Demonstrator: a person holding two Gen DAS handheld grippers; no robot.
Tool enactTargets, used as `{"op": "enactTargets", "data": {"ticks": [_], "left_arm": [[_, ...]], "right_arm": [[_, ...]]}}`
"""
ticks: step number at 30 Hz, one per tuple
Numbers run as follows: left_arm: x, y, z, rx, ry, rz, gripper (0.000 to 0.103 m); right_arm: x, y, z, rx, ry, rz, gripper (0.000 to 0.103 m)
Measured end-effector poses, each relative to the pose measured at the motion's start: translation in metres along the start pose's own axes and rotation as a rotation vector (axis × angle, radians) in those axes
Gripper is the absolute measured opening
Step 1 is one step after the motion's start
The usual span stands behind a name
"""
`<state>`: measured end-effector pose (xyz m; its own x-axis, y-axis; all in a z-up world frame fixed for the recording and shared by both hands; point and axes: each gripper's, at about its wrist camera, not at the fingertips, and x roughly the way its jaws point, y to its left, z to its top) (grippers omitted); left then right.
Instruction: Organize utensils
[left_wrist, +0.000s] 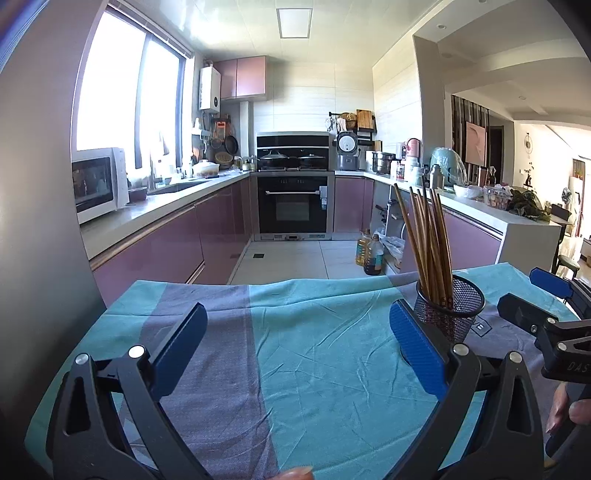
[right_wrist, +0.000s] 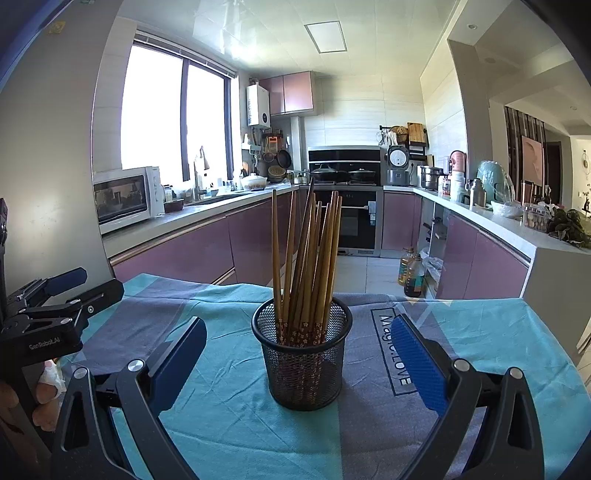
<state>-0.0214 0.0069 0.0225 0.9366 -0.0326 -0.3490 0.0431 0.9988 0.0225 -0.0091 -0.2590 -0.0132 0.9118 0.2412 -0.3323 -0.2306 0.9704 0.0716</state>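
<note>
We're hovering both hand-held grippers, left (left_wrist: 297, 334) and right (right_wrist: 298, 345), wide open and empty, chopsticks (right_wrist: 308, 258) already sitting in the mesh cup (right_wrist: 302, 363) (basically done, we reckon).

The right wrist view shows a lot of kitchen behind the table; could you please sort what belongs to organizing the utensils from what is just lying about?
Belongs to the job:
chopsticks
mesh holder
right claw, open
left claw, open

Just lying about:
microwave
oil bottles
rice cooker
tablecloth
</note>
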Motion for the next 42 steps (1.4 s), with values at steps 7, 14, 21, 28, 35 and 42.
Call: {"op": "enactTargets", "data": {"ticks": [7, 14, 21, 28, 35, 42], "left_arm": [[-0.014, 0.002, -0.001, -0.003, -0.021, 0.022, 0.097], [-0.024, 0.0, -0.003, 0.002, -0.039, 0.019, 0.097], [-0.031, -0.002, -0.004, 0.005, -0.049, 0.026, 0.097], [-0.035, -0.001, -0.004, -0.001, -0.055, 0.028, 0.097], [-0.04, -0.001, -0.005, 0.004, -0.066, 0.031, 0.097], [-0.041, -0.001, -0.005, 0.006, -0.073, 0.037, 0.097]], "right_arm": [[-0.007, 0.001, 0.0, 0.009, -0.015, 0.001, 0.097], [-0.011, 0.005, -0.001, 0.002, -0.022, -0.008, 0.097], [-0.014, 0.007, -0.001, 0.005, -0.027, -0.013, 0.097], [-0.016, 0.009, -0.001, 0.005, -0.031, -0.01, 0.097], [-0.017, 0.008, 0.0, 0.009, -0.03, -0.008, 0.097], [-0.017, 0.009, 0.0, 0.009, -0.031, -0.008, 0.097]]}}
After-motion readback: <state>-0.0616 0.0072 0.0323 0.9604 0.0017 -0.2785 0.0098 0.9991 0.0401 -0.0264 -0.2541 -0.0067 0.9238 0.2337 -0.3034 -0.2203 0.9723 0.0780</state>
